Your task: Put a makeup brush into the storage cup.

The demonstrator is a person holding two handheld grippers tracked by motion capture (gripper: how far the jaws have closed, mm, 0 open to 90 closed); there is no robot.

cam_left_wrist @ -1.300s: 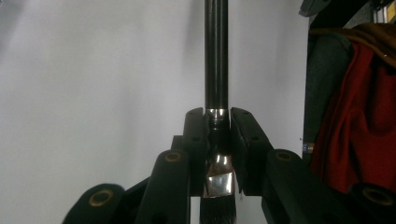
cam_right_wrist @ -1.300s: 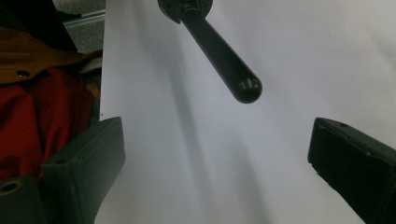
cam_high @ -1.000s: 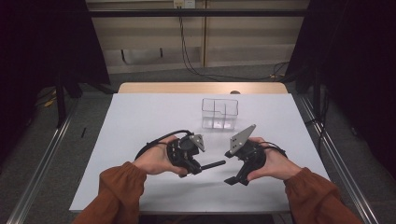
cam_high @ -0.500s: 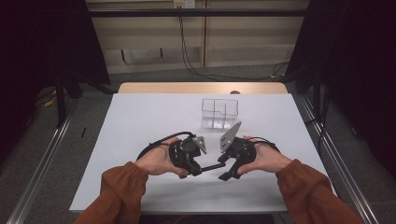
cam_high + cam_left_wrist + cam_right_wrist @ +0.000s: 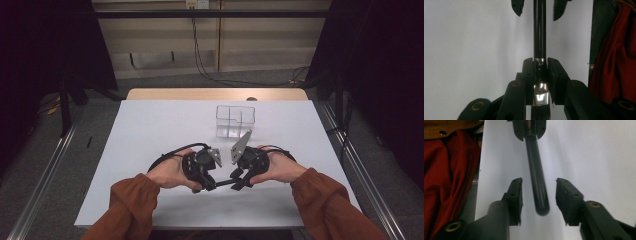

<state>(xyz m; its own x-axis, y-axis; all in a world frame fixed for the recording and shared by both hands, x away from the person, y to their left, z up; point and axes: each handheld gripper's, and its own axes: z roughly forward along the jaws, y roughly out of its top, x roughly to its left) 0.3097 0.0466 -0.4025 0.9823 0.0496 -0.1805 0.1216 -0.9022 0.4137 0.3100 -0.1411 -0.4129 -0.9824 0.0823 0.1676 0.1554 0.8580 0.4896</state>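
— While the left gripper [image 5: 540,75] was clamped on the brush [image 5: 539,37] at its ferrule, above the white table [image 5: 150,130], where were the right jaws?
— Apart, straddling the handle's free end. The right gripper [image 5: 539,202] needed centring before closing.

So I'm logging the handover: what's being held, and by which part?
The left gripper grips a brush at its metal collar. The right gripper is open around the handle's end.

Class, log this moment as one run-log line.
left gripper: shut on brush | right gripper: open around brush handle end | clear box: untouched
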